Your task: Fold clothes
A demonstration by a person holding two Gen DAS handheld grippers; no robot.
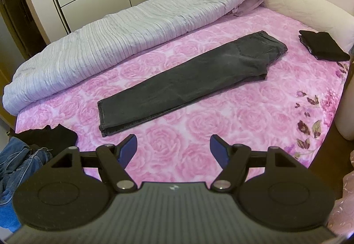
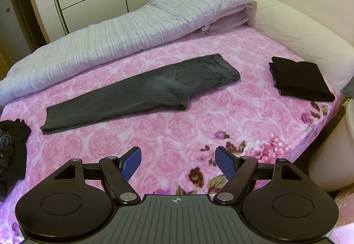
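Jeans (image 1: 188, 80) lie halved lengthwise on the bed (image 1: 199, 133), ready for cross-folding; both grippers, left (image 1: 173, 151) and right (image 2: 178, 163), hover with jaws wide, empty.

Left gripper (image 1: 173, 148) and right gripper (image 2: 178, 161) alike: matte black ribbed housing with a small crosshair mark at its front edge, two round black discs embossed with circles, black linkage arms on silver pivot screws, blue textured finger pads (image 2: 225, 163).
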